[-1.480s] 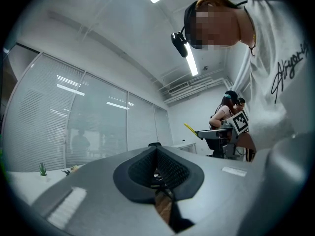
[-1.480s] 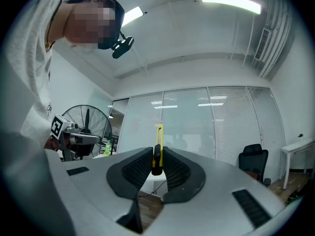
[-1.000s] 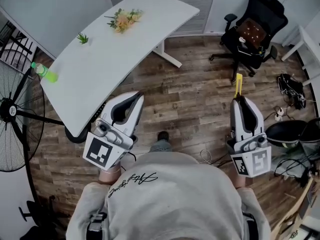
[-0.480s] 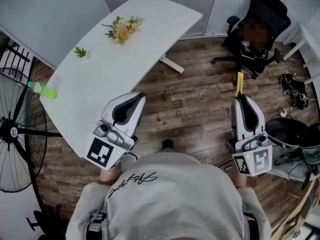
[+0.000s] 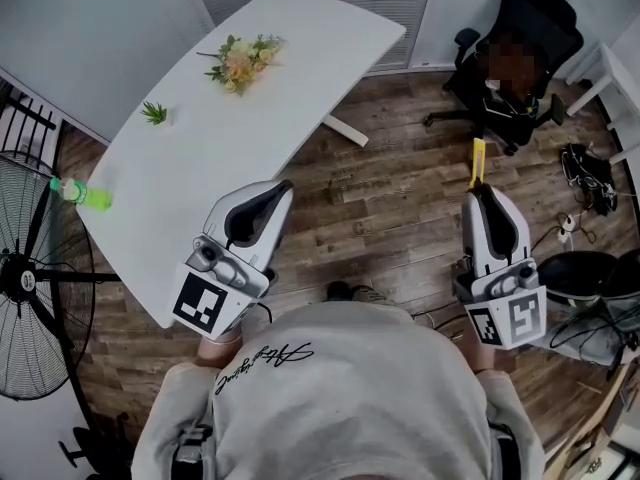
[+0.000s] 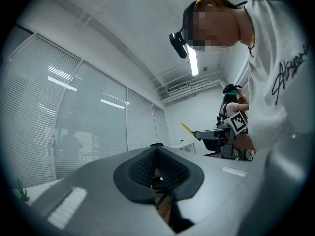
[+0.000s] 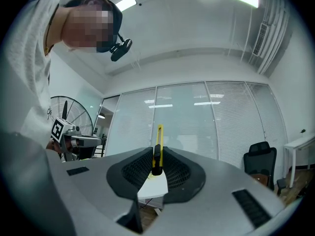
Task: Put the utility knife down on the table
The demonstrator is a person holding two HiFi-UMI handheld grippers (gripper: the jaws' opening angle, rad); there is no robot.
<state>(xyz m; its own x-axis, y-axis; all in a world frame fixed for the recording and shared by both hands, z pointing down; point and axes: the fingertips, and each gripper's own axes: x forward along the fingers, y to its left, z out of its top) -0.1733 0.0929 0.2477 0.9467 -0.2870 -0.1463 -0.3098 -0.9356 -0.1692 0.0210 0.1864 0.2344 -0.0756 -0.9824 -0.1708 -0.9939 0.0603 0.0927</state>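
A yellow utility knife [image 5: 478, 162] sticks out forward from my right gripper [image 5: 479, 190], which is shut on its handle above the wooden floor. In the right gripper view the knife [image 7: 158, 142] stands upright between the pads. The white table [image 5: 200, 148] lies to the left and ahead; my left gripper [image 5: 281, 187] hovers at its near right edge. Its jaws meet at the tip [image 6: 156, 147] with nothing between them. The right gripper is well to the right of the table.
On the table are a bunch of flowers [image 5: 239, 56], a small green plant [image 5: 154, 114] and a green bottle [image 5: 78, 194]. A standing fan [image 5: 28, 283] is at the left, a black office chair [image 5: 516, 56] at the back right, and cables and a black bin [image 5: 588, 272] at the right.
The table and floor have slid down and closer in the head view as the person steps forward. Both grippers keep their pose; the knife stays held.
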